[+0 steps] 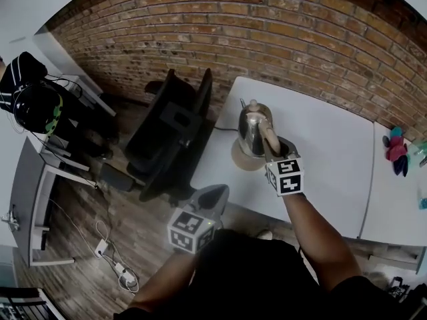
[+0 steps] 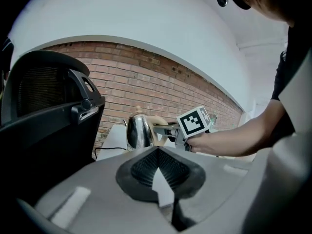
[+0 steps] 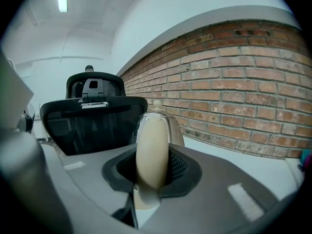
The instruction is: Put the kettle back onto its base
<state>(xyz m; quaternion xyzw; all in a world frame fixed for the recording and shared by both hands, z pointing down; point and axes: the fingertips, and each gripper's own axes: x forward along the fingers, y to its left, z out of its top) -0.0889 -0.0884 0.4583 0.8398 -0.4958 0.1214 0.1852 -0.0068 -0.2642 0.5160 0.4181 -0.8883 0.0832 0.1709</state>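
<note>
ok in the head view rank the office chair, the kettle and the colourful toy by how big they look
1. office chair
2. kettle
3. colourful toy, clearly the smallest, though it sits farther out at the picture's edge

Soft even daylight, fisheye-curved edges

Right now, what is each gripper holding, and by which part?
The right gripper grips the kettle by its cream handle. The left gripper holds nothing, jaws together.
</note>
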